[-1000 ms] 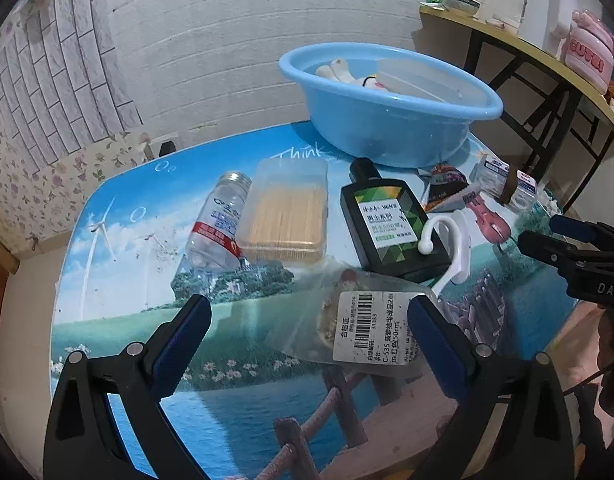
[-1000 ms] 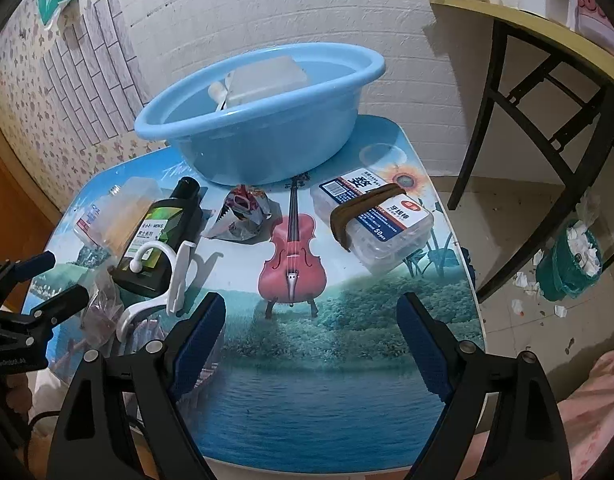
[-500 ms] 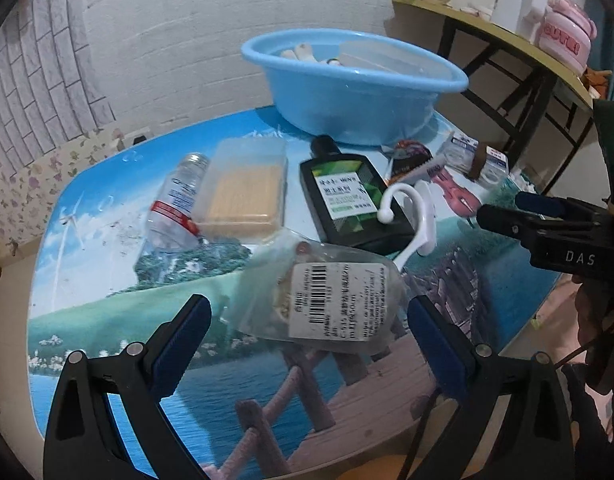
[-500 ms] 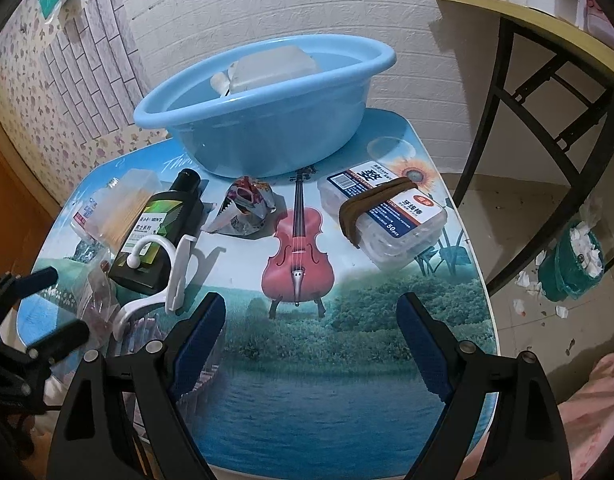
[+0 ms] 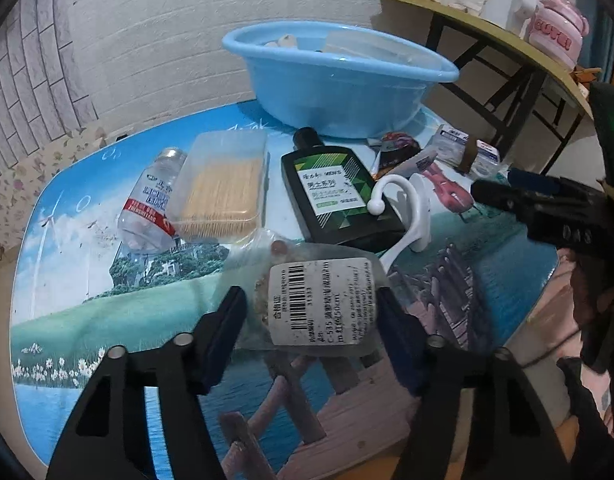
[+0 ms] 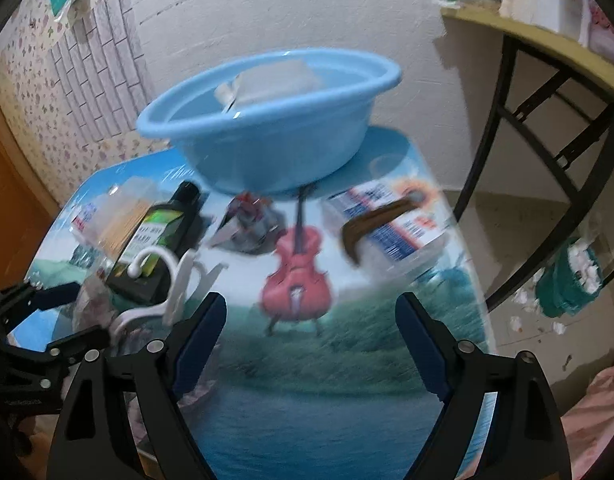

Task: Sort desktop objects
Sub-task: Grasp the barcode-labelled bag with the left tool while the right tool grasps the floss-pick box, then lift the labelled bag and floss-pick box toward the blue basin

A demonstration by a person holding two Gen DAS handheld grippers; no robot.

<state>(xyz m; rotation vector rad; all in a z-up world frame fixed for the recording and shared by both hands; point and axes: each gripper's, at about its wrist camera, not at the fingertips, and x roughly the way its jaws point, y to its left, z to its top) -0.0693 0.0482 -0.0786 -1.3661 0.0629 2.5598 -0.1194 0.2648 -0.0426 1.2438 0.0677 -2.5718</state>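
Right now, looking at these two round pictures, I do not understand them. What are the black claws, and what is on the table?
No robot here: a person holds one two-finger gripper per hand, each carrying a wide-angle camera. One picture looks along the left gripper, whose jaws are closing around a clear labelled bag. The other looks along the right gripper, open and empty. On the printed table lie a blue basin, dark bottle, toothpick box, water bottle and white hook.
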